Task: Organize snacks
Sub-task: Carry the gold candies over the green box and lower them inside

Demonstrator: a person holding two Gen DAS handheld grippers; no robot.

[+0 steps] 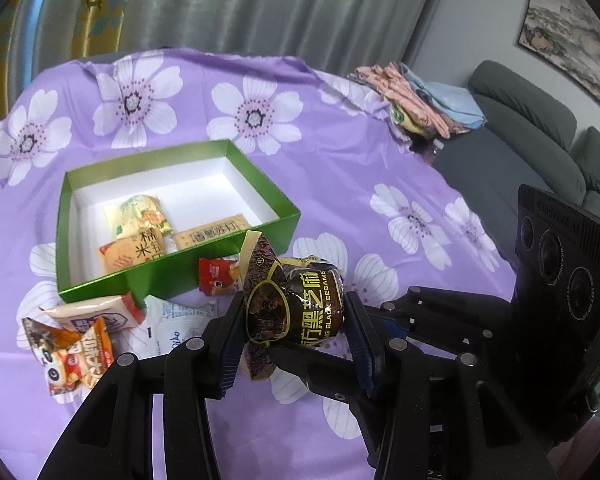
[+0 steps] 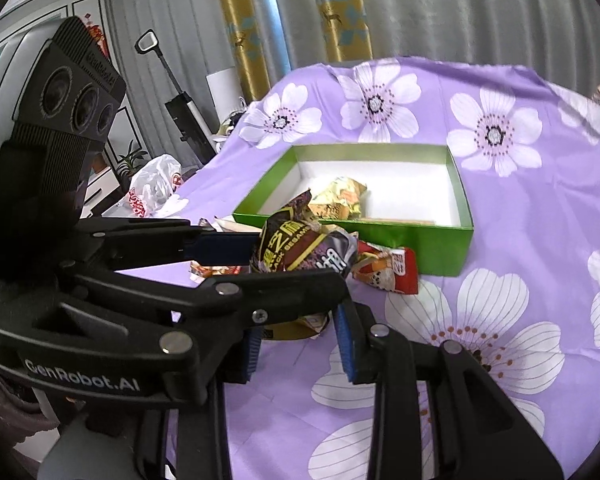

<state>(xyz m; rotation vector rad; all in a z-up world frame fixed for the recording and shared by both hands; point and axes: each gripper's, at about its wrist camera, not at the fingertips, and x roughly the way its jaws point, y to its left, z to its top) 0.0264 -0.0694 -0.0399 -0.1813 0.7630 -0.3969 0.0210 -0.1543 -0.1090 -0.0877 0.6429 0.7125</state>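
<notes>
A dark black sesame packet (image 1: 300,308) hangs above the purple flowered cloth, just in front of the green box (image 1: 180,276). My left gripper (image 1: 296,340) is shut on its sides. My right gripper (image 2: 300,344) comes in from the right and is shut on the packet's lower wrapper end (image 2: 296,328). In the right wrist view the left gripper (image 2: 300,268) crosses from the left with the packet (image 2: 300,248) in it. The box (image 2: 380,240) holds three packets (image 1: 138,216). A red packet (image 1: 216,280) lies against its front wall.
Loose snacks lie left of the box: a white packet (image 1: 96,314), an orange cartoon packet (image 1: 72,356) and a white sachet (image 1: 172,328). Folded clothes (image 1: 420,100) sit at the table's far right, with a grey sofa (image 1: 540,140) beyond. A plastic bag (image 2: 156,188) lies off the left edge.
</notes>
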